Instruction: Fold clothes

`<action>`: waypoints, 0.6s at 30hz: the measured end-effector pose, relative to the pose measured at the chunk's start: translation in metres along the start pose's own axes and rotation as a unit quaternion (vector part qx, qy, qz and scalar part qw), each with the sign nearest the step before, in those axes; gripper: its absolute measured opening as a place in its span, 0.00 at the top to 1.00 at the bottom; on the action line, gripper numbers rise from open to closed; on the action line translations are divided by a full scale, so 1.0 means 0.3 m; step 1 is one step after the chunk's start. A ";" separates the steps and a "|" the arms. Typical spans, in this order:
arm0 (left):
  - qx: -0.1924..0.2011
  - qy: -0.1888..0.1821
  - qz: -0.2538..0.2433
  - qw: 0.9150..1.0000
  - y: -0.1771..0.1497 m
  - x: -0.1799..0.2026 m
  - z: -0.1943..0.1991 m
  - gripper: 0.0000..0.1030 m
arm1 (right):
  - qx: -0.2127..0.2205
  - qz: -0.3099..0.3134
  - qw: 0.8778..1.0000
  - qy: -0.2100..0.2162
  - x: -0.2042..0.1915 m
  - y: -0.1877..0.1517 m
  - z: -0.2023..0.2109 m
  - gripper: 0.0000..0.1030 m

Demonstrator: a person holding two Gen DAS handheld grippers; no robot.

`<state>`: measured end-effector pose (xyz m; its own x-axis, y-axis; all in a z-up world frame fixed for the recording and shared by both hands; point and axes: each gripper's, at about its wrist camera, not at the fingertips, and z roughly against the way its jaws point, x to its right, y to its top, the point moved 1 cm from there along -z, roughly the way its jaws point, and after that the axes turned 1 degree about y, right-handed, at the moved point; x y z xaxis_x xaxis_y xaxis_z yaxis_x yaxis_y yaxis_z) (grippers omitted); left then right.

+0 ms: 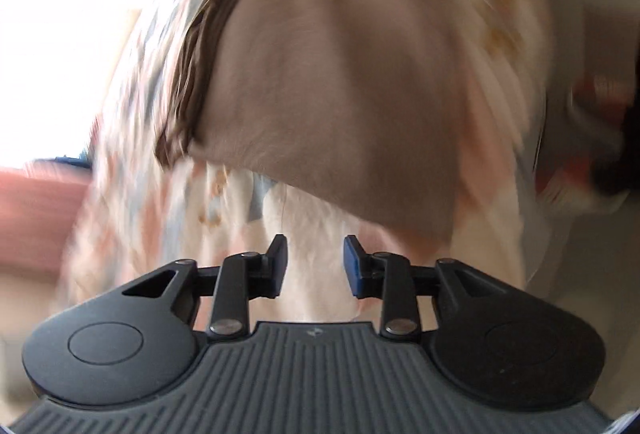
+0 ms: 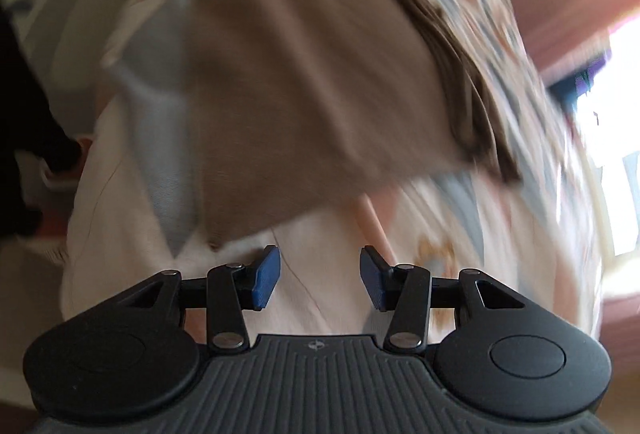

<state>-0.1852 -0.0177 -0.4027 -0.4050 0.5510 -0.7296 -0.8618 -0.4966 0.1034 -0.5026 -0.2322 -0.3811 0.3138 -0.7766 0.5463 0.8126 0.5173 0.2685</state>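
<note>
On the patterned bedsheet (image 1: 132, 138) ahead of me lies the tan garment (image 1: 332, 82), dark-brown edged, seemingly folded through the blur; I read no labels. My left gripper (image 1: 315, 263) and right gripper (image 2: 320, 279) are spread, empty.

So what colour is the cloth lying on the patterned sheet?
Light brown garment, darker brown along one edge; clearest in the left wrist view.

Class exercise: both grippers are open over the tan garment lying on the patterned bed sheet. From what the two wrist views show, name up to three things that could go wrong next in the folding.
1. The left gripper and right gripper hang open over the patterned sheet, not the tan garment; closing now might pinch bedding instead.
2. Both views are motion-blurred, so a grab could miss the garment's edge.
3. The dark brown bunched band along one side may fold in crooked.
</note>
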 end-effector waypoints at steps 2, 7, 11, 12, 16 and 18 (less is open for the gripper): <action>0.042 0.026 -0.083 0.995 -0.019 0.071 -0.005 0.68 | 0.021 0.072 0.997 -0.022 -0.042 -0.008 -0.014 0.54; 0.125 0.071 -0.187 0.972 -0.058 0.141 -0.038 0.66 | 0.070 0.213 0.973 -0.062 -0.087 -0.059 -0.027 0.48; 0.151 0.085 -0.206 0.963 -0.071 0.107 -0.076 0.66 | 0.102 0.289 0.949 -0.079 -0.088 -0.065 -0.053 0.49; 0.158 0.084 -0.207 0.962 -0.071 0.093 -0.083 0.66 | 0.107 0.297 0.945 -0.079 -0.081 -0.054 -0.062 0.52; 0.183 0.056 -0.207 0.959 -0.077 0.049 -0.081 0.90 | 0.099 0.292 0.951 -0.011 -0.033 0.018 -0.069 0.96; 0.184 0.015 -0.187 0.965 -0.070 0.005 -0.079 0.95 | 0.082 0.236 0.966 0.060 0.042 0.063 -0.060 0.95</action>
<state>-0.1604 -0.0224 -0.4219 -0.0401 0.6237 -0.7807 -0.9983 0.0078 0.0574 -0.4744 -0.2388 -0.3834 0.6940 -0.4707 0.5448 0.4783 0.8670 0.1397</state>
